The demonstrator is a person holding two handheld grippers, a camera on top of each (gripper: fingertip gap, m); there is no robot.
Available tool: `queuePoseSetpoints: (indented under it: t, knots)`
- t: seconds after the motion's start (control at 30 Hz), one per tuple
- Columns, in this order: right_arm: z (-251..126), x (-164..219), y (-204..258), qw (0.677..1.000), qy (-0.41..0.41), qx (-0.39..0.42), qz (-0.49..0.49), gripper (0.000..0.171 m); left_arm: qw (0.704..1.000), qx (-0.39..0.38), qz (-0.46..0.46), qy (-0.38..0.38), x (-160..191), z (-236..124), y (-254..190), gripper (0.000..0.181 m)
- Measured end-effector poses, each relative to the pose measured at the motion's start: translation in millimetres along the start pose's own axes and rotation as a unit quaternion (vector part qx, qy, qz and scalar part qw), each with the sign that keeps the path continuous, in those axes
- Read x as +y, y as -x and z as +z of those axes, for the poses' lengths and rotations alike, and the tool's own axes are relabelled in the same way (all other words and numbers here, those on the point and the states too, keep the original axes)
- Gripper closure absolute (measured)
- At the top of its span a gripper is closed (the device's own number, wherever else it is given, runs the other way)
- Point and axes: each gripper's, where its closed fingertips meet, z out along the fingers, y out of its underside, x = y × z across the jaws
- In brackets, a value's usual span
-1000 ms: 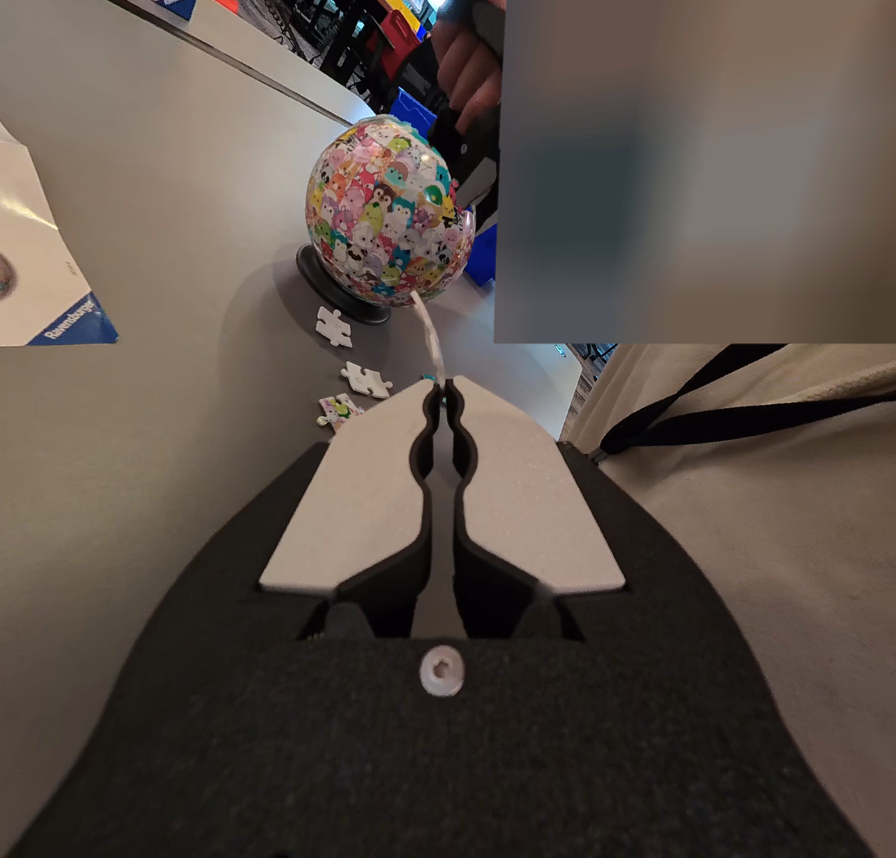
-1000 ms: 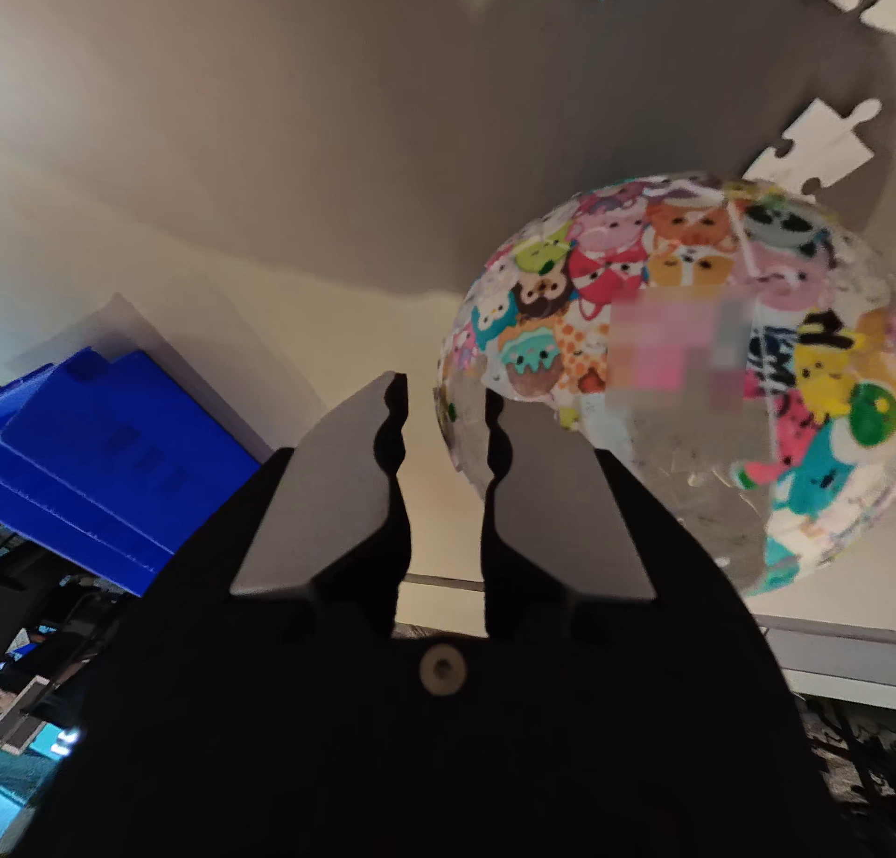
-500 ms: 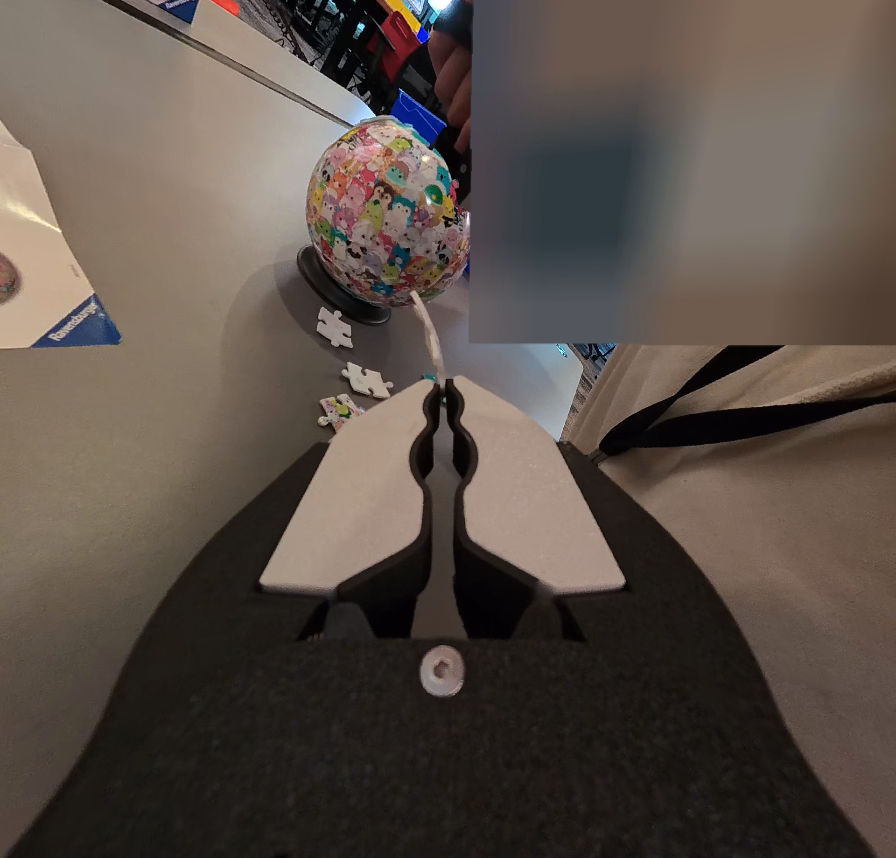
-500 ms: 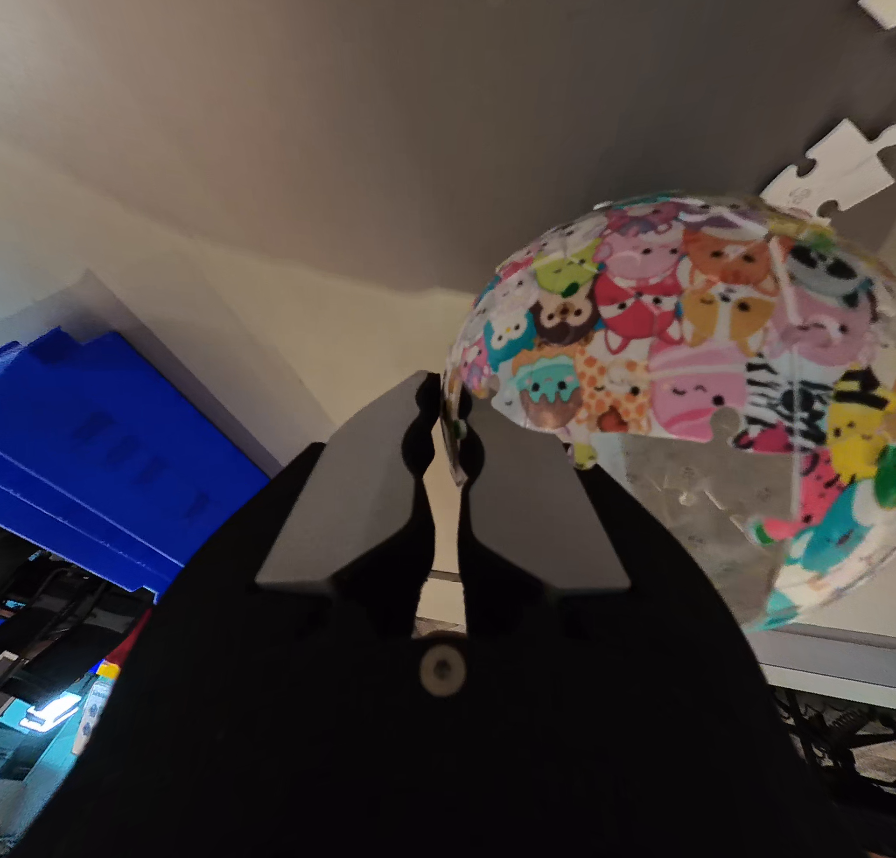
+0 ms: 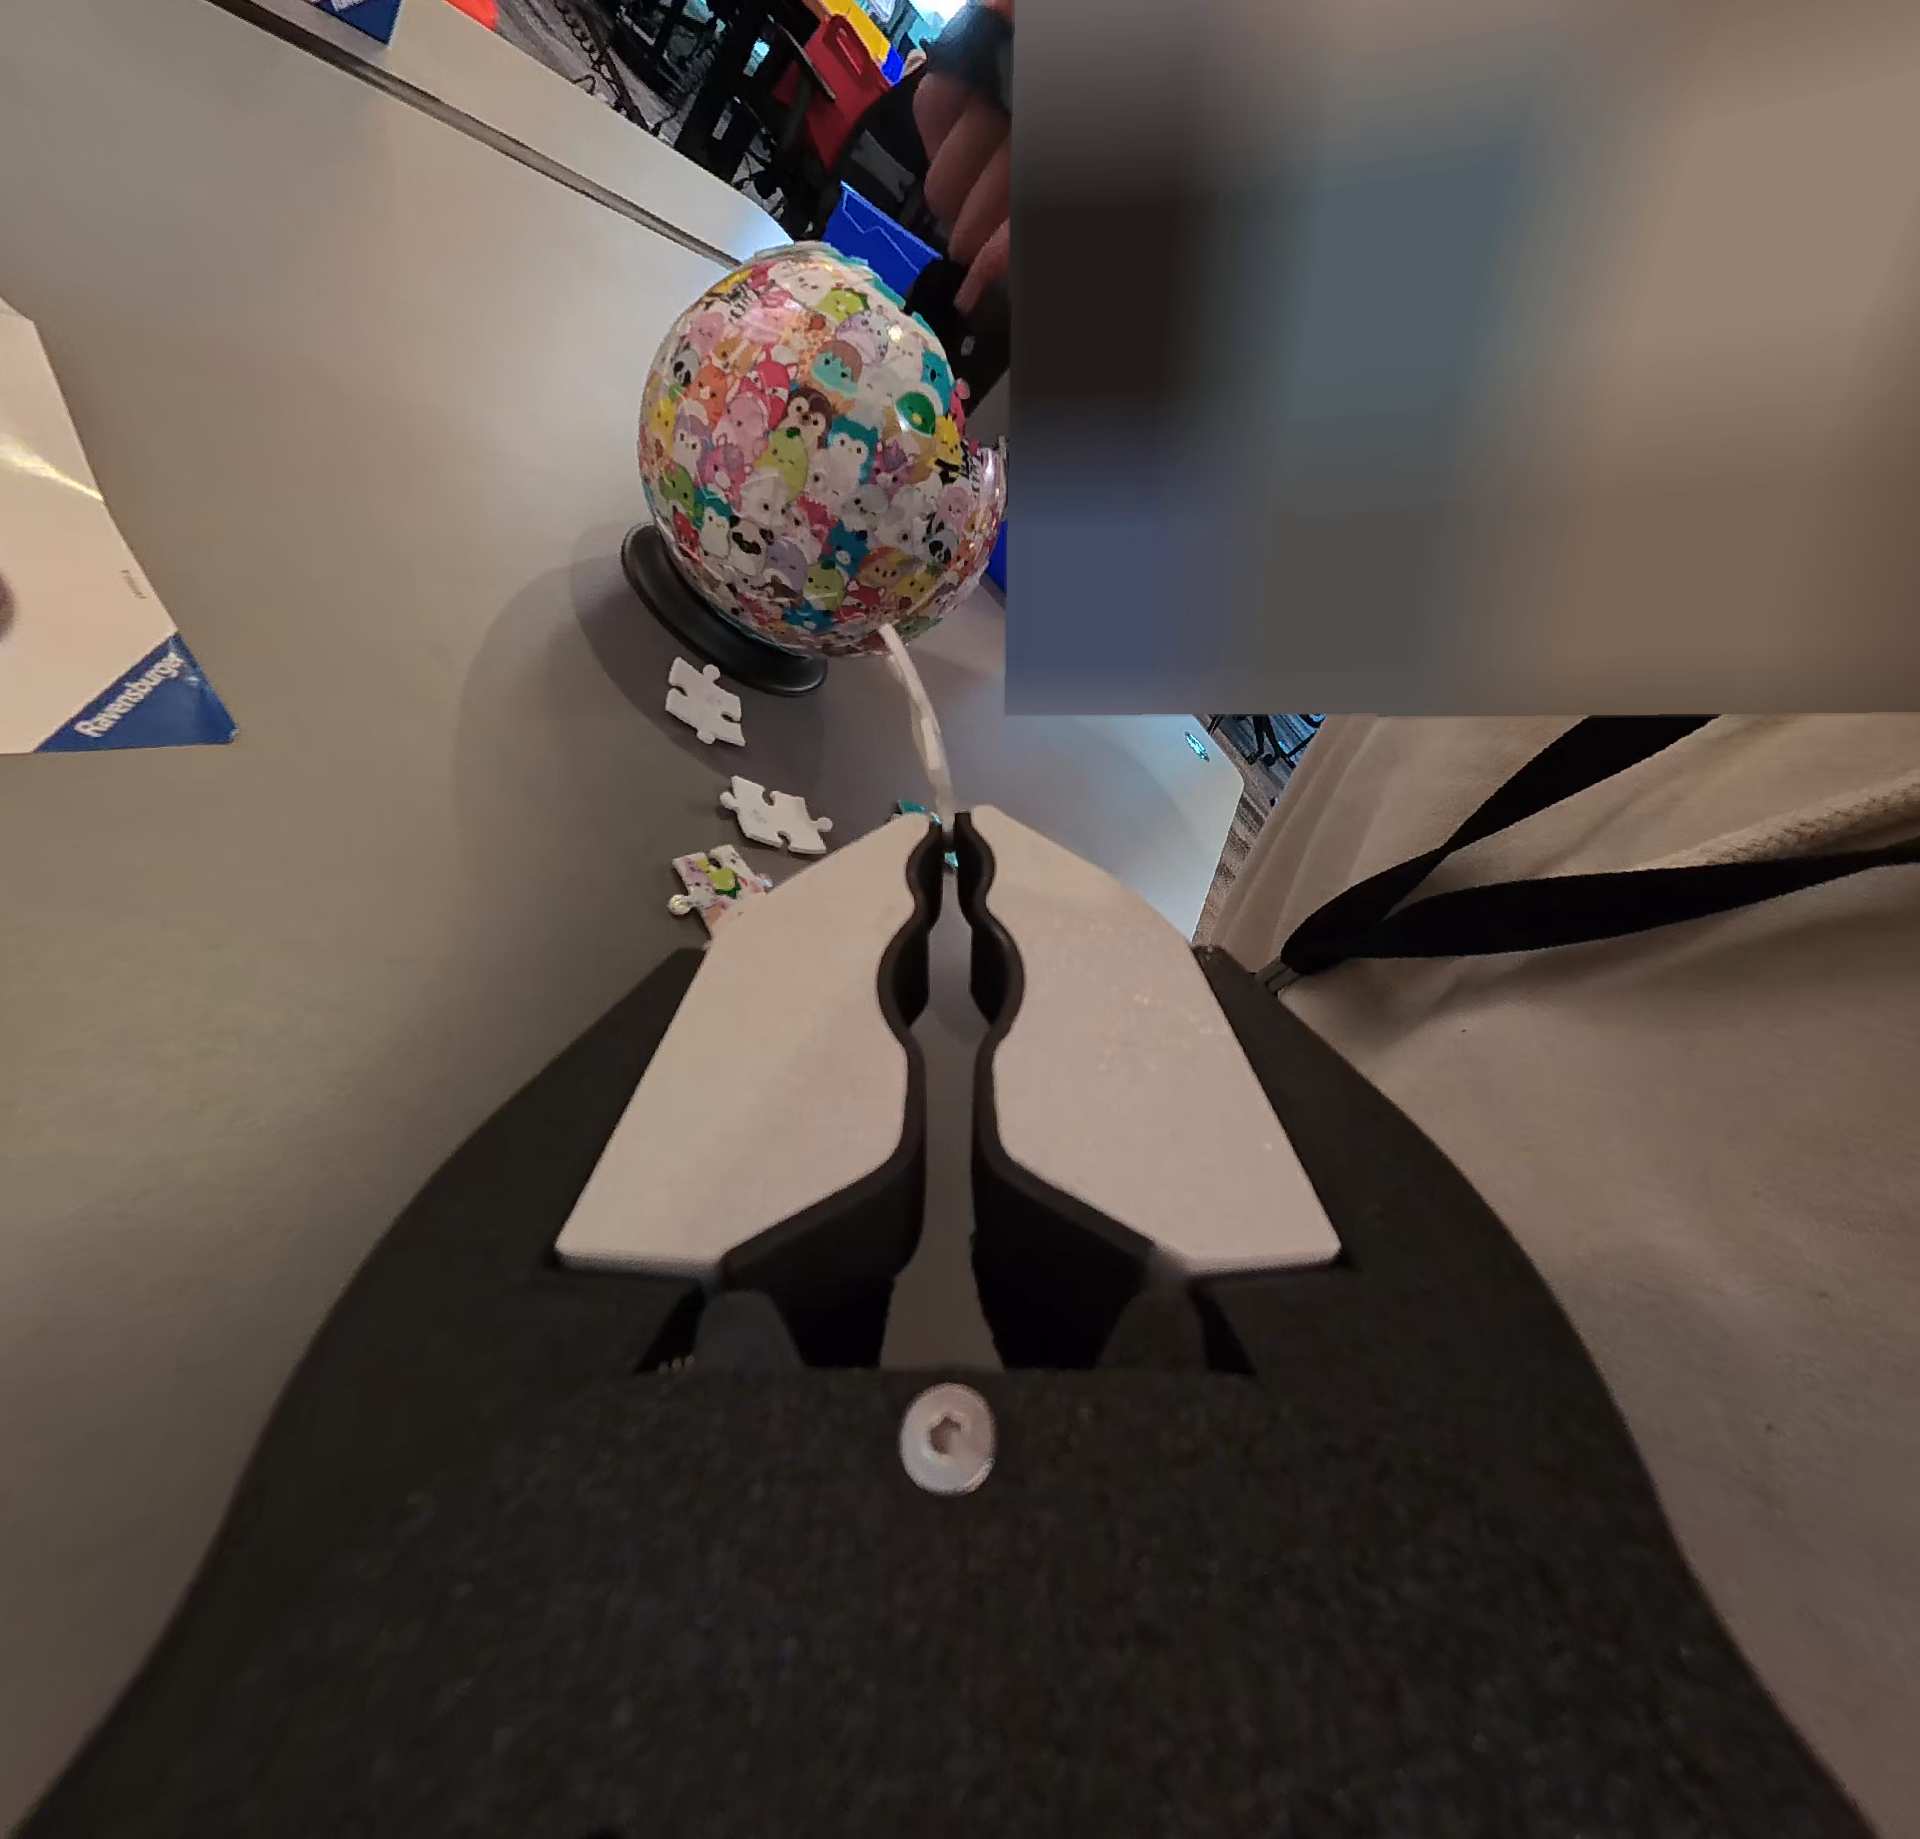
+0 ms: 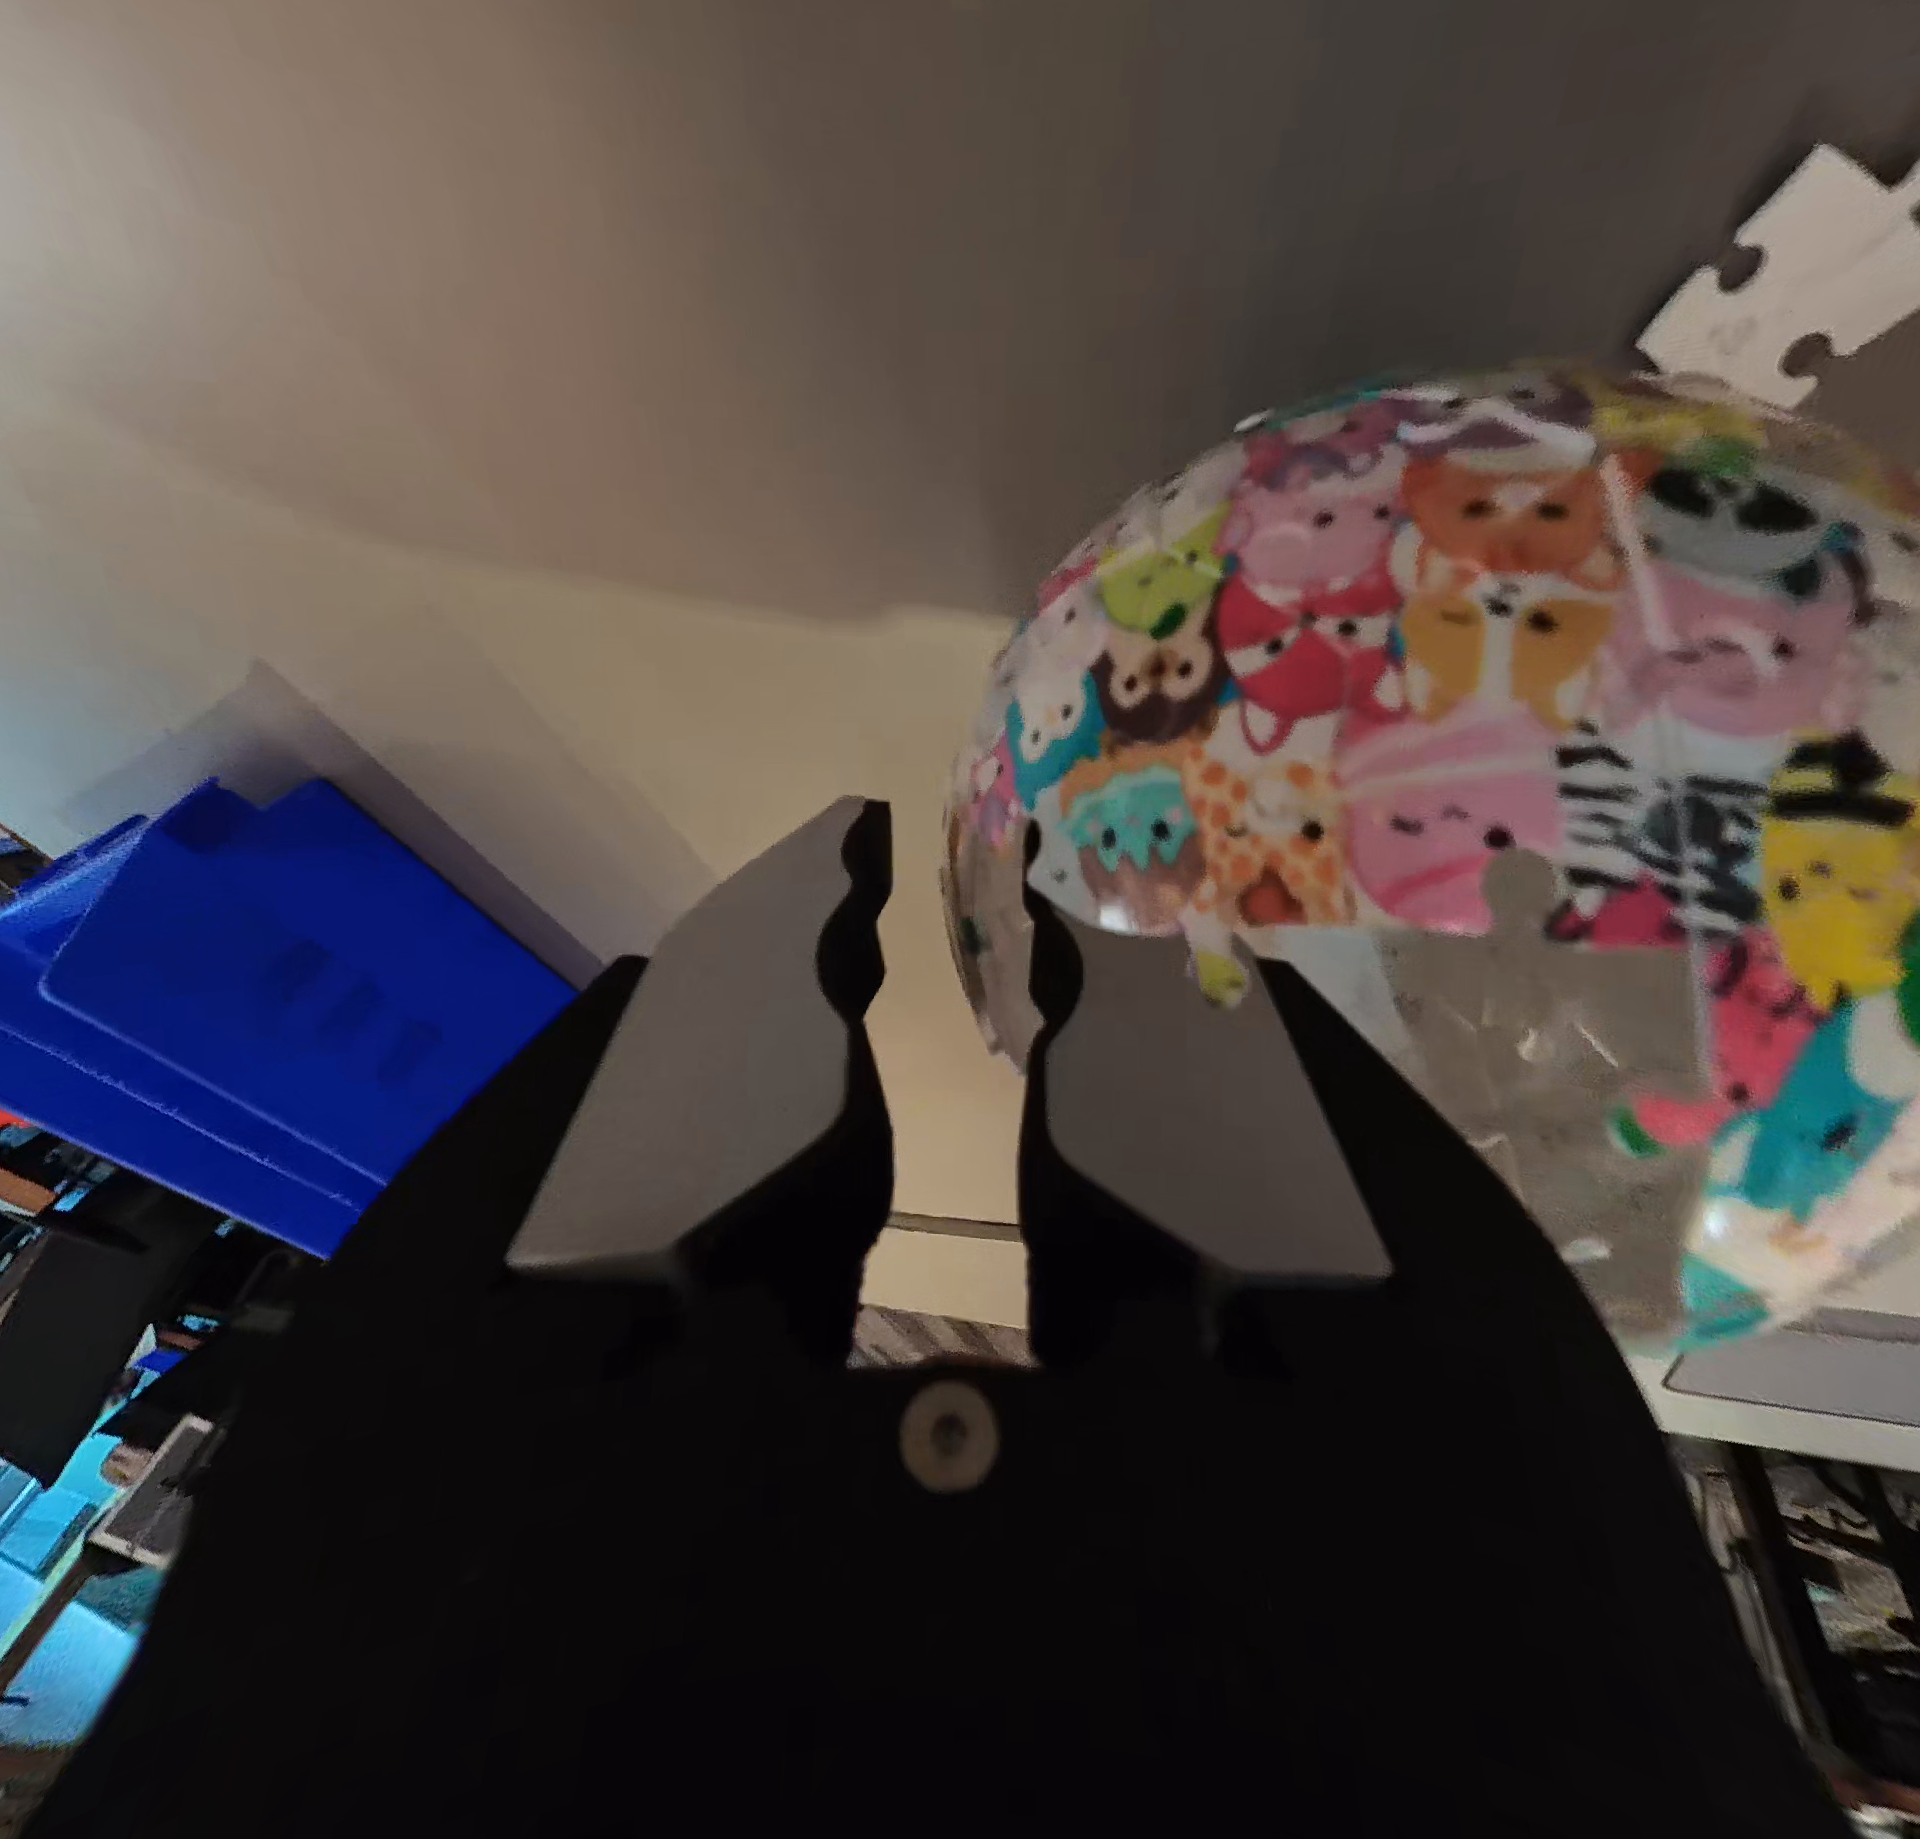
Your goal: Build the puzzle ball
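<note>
puzzle ball [image 5: 821, 470] on black stand [image 5: 717, 626] — loose pieces [image 5: 774, 810] beside; left gripper [image 5: 948, 828] clamping curved piece [image 5: 925, 729], right gripper [image 6: 956, 854] parted

Ahead of your left tool [image 5: 943, 825], three loose pieces [image 5: 774, 810] litter the surface [image 5: 312, 387] before the ball [image 5: 821, 470]. Left of them the surface lies open up to the box [image 5: 73, 584].

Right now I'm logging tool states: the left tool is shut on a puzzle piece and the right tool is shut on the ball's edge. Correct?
Not quite. The right tool is open beside the puzzle ball, as the right wrist view shows. The left tool is shut on a puzzle piece.
</note>
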Motion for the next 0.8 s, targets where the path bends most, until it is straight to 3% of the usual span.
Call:
queuePoseSetpoints:
  t: [0.17, 0.47, 0.6, 0.8]
  knots:
    - [3, 1, 0, 1.0, 0.003, 0.004, -0.011, 0.164, 1.0, -0.002, 0.0, -0.002, -1, -1, 1, 0.18]
    - [2, -1, -3, 1.0, -0.005, 0.024, -0.012, 0.165, 1.0, -0.002, 0.001, 0.002, 0, 0, 1, 0.18]
    - [-12, 8, -9, 0.997, -0.002, 0.067, 0.025, 0.129, 1.0, -0.002, 0.002, -0.001, -1, 0, 2, 0.18]
    - [-63, 14, -7, 0.968, -0.079, 0.188, 0.144, 0.121, 1.0, -0.003, 0.012, -0.024, -12, -3, 0, 0.18]
